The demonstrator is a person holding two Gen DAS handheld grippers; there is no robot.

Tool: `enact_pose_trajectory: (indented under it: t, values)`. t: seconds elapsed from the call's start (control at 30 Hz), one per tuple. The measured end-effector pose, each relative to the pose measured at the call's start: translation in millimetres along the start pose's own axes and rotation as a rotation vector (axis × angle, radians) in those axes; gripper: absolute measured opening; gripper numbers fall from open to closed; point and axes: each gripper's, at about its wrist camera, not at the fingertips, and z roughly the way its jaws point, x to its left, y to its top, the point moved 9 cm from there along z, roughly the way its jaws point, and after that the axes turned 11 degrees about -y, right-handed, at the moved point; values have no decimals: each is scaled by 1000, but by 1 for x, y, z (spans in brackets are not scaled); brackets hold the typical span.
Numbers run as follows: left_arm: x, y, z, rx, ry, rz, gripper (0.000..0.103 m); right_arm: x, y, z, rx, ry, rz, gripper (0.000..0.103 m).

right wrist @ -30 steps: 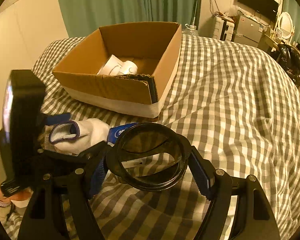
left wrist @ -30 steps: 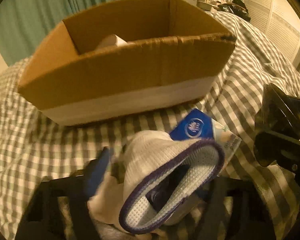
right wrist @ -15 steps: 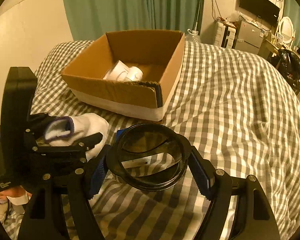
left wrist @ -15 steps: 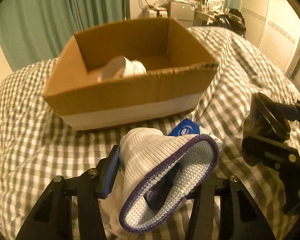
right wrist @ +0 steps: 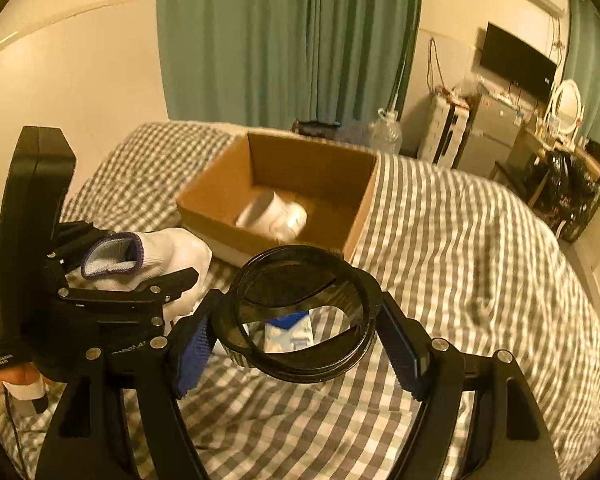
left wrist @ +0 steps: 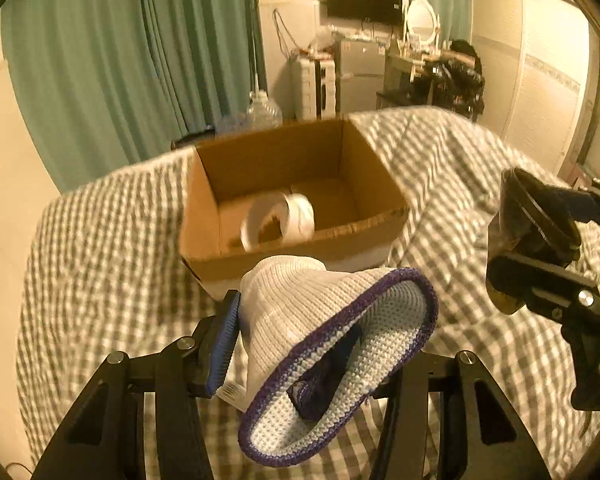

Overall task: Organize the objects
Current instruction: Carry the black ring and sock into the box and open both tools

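Note:
My left gripper (left wrist: 312,344) is shut on a white sock with a purple cuff (left wrist: 332,336) and holds it above the bed, short of the open cardboard box (left wrist: 292,204). The sock also shows in the right wrist view (right wrist: 156,256). My right gripper (right wrist: 296,340) is shut on a dark round transparent container (right wrist: 300,312), held above the bed to the right of the left gripper; it also shows in the left wrist view (left wrist: 536,220). A white roll (left wrist: 278,218) lies in the box. A blue and white packet (right wrist: 290,334) lies on the bed, seen through the container.
The box stands on a bed with a grey checked cover (right wrist: 460,260). Green curtains (right wrist: 284,36) hang behind. A water bottle (right wrist: 386,132), a small fridge (right wrist: 488,136) and a television (right wrist: 516,64) are beyond the bed.
Both grippers have risen with their loads, so the box looks farther and lower. The sock has lifted clear of the packet on the bed.

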Motion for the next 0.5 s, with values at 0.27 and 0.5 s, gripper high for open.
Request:
enact_pose_trajectory:
  t: [0.27, 0.5]
  values:
    - [34, 69, -34, -112, 46, -9, 52, 5, 65, -33, -119, -6, -30, 75]
    - [62, 125, -27, -170, 87, -7, 52, 7, 126, -20, -167, 7, -27, 75]
